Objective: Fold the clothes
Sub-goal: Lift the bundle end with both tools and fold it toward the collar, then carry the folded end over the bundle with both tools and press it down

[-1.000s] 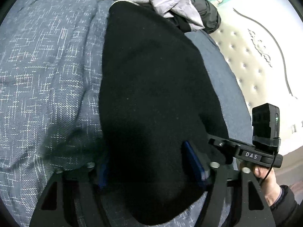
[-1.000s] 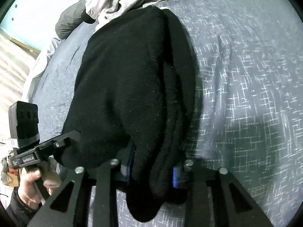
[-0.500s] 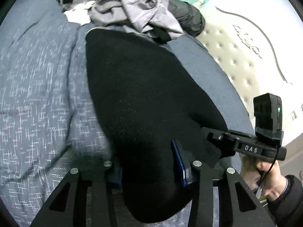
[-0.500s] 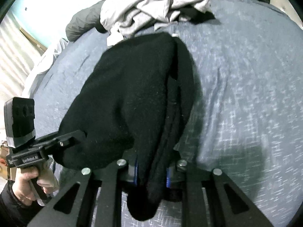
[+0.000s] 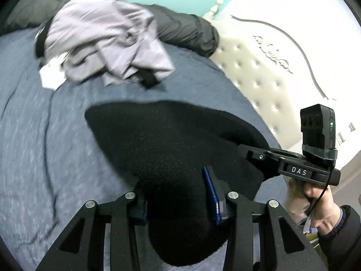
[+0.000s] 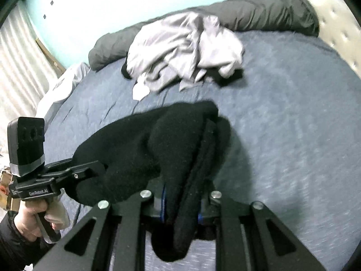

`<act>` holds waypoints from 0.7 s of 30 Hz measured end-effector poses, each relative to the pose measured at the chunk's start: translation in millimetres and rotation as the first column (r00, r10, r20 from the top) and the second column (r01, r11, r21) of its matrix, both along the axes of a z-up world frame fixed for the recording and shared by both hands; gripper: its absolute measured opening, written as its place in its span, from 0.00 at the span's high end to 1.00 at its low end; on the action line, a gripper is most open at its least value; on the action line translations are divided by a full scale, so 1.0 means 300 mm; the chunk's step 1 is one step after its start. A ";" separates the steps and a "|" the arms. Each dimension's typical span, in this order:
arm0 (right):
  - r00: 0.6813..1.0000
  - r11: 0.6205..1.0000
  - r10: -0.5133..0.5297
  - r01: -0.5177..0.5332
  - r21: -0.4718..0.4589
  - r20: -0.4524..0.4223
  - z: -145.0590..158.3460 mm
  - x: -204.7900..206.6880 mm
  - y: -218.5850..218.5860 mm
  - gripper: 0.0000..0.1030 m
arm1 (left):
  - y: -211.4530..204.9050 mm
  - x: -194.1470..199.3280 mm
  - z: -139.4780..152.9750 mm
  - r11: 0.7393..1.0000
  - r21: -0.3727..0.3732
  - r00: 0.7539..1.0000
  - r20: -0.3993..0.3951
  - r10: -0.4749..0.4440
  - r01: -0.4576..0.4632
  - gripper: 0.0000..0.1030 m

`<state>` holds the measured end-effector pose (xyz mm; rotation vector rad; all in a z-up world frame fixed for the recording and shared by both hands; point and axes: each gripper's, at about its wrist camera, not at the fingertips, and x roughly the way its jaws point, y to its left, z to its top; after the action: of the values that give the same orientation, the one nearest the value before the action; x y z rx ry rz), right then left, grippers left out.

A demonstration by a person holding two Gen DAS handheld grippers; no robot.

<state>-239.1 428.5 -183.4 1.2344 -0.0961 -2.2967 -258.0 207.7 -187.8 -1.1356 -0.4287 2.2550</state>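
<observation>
Left wrist view recorded the left claw (image 5: 179, 205) closed to a narrow gap upon a thick bunch of the black garment (image 5: 171, 149), the blue pads (image 5: 211, 194) being pressed into the fleece on either side. Right wrist view recorded the right claw (image 6: 181, 205) likewise drawn nearly together and clamped on a folded edge of the same black garment (image 6: 158, 149), with several layers seen between the jaws. The garment was found stretched between the two claws, its near edge lifted and its far part resting on the blue-grey bed (image 5: 33, 146). A heap of pale grey clothes (image 5: 106, 47) was noted farther off, apart from the garment.

The step was judged to be the carrying of the held edge over to form a fold. It was considered that both claws should be kept level and evenly spaced, that the cloth should be held taut, and that the edge should be laid squarely upon the far part before release. Much blur was observed; finer detail could not be confirmed.
</observation>
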 end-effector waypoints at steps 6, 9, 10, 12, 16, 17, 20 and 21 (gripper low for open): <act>0.998 0.998 -0.058 0.059 0.024 -0.038 0.194 -0.092 0.196 0.83 | 0.218 -0.094 0.152 0.998 -0.012 0.998 -0.028 -0.057 0.057 0.59; 0.994 0.995 -0.085 0.087 0.043 -0.064 0.267 -0.123 0.305 0.83 | 0.351 -0.148 0.223 0.996 -0.017 0.995 -0.049 -0.091 0.090 0.58; 0.993 0.994 -0.094 0.098 0.047 -0.075 0.294 -0.136 0.342 0.83 | 0.390 -0.164 0.244 0.995 -0.016 0.993 -0.059 -0.099 0.098 0.59; 0.990 0.992 -0.113 0.117 0.050 -0.090 0.333 -0.162 0.404 0.83 | 0.467 -0.198 0.281 0.994 -0.011 0.992 -0.068 -0.110 0.110 0.59; 0.980 0.984 -0.150 0.161 0.076 -0.130 0.423 -0.237 0.550 0.83 | 0.643 -0.280 0.366 0.991 -0.009 0.985 -0.102 -0.137 0.137 0.59; 0.977 0.982 -0.156 0.169 0.082 -0.143 0.443 -0.254 0.578 0.83 | 0.685 -0.300 0.388 0.990 -0.008 0.984 -0.112 -0.141 0.141 0.59; 0.963 0.975 -0.174 0.197 0.100 -0.205 0.508 -0.310 0.679 0.83 | 0.815 -0.354 0.455 0.990 0.000 0.977 -0.161 -0.140 0.142 0.59; 0.957 0.972 -0.179 0.207 0.107 -0.229 0.529 -0.328 0.711 0.83 | 0.859 -0.368 0.470 0.990 -0.002 0.974 -0.182 -0.137 0.139 0.58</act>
<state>-337.3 641.9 -24.6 1.0662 0.0126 -2.6312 -368.4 465.3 -46.9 -0.9137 -0.2795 2.2073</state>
